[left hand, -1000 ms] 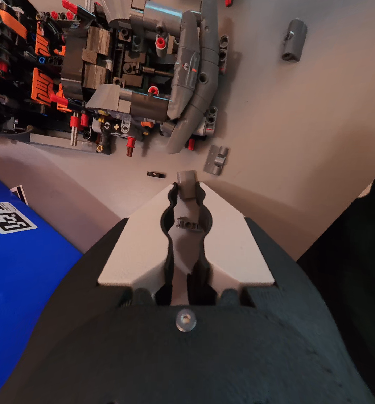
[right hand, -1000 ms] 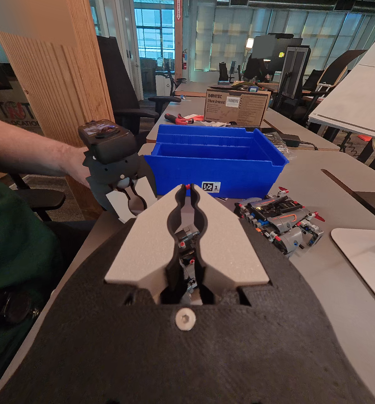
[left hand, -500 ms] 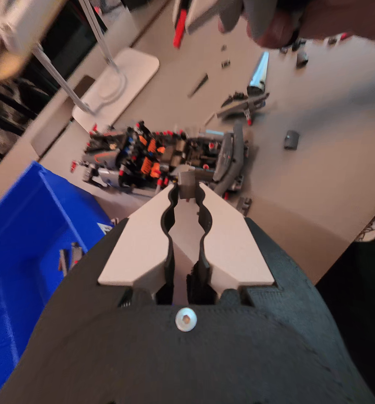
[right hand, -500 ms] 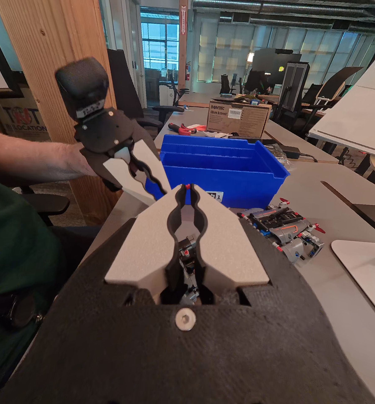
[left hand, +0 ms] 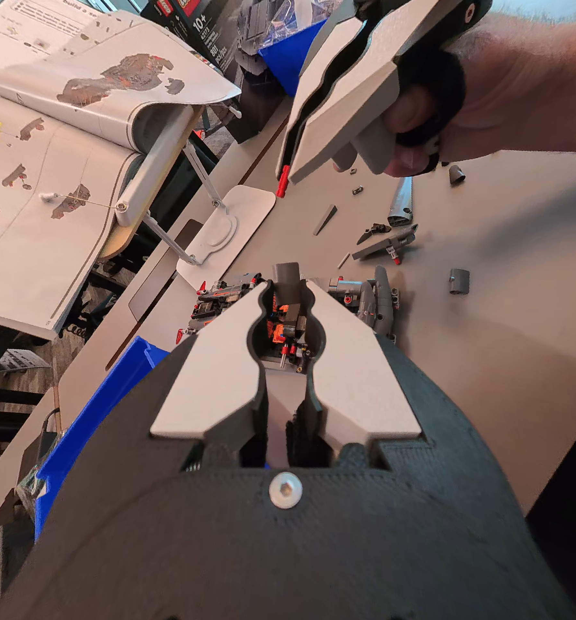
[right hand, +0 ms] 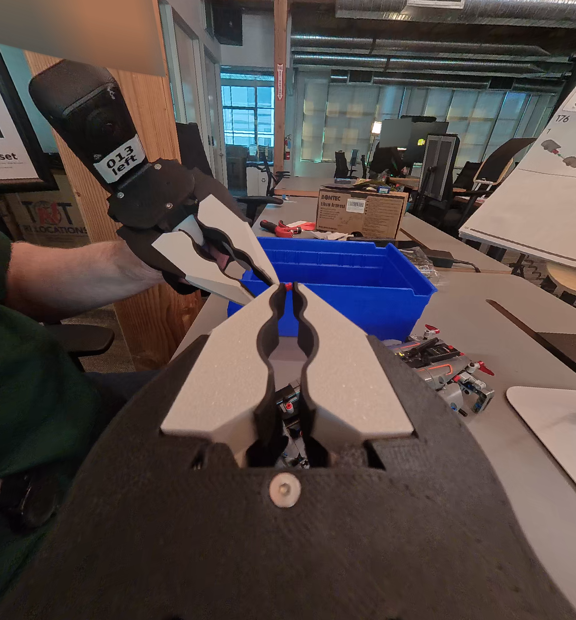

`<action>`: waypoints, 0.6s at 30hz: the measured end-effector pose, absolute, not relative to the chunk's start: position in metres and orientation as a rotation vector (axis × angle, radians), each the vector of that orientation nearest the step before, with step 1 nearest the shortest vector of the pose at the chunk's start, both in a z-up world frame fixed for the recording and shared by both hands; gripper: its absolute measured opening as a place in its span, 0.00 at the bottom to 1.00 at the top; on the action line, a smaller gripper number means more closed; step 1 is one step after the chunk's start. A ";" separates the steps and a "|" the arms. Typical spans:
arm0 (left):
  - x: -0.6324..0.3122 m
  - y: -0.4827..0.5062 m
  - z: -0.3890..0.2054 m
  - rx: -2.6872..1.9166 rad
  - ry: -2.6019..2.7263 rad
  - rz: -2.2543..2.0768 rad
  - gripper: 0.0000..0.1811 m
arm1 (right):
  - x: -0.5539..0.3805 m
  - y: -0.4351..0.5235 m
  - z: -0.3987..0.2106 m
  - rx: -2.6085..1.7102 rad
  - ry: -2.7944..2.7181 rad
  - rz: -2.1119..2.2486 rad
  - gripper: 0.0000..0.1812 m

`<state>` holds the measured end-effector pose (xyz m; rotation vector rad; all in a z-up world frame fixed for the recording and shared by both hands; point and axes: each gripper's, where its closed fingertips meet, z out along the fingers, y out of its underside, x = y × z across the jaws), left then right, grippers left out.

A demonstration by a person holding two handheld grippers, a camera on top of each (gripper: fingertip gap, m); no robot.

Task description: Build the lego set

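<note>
In the left wrist view, the left gripper has its fingers drawn narrow around a dark grey connector piece, pinched at the tips so that its round end sticks out past them. Below and beyond it, the part-built model lies on the grey table, with loose grey panels and a small grey piece scattered farther off. The right gripper comes in from the upper right, held in a hand, its fingers nearly together on a red pin that pokes out at the tips. An open instruction book rests on a stand to the left, and a blue bin sits at the lower left. The step in hand looks like mating pin to connector in mid-air; doing it well would mean lining the pin's axis with the connector's open hole before pushing, and keeping both grips firm so neither part twists. In the right wrist view, the right gripper shows the same near-closed fingers with only the red pin visible at the tips, while the left gripper meets it tip to tip from the left; the connector itself is hard to make out here. The blue bin stands behind and the model lies to the right. A straight, slow push is likely safest, since a skewed pin could pop free.
</note>
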<state>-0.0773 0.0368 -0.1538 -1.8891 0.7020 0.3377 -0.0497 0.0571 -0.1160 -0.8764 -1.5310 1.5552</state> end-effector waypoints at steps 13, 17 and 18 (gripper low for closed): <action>-0.074 0.047 -0.149 -1.857 0.734 0.352 0.07 | -0.048 0.058 -0.113 -0.867 -1.516 1.556 0.01; -0.075 0.049 -0.150 -1.856 0.741 0.353 0.07 | -0.048 0.059 -0.112 -0.868 -1.510 1.556 0.01; -0.075 0.049 -0.150 -1.856 0.741 0.351 0.07 | -0.048 0.060 -0.112 -0.869 -1.507 1.557 0.01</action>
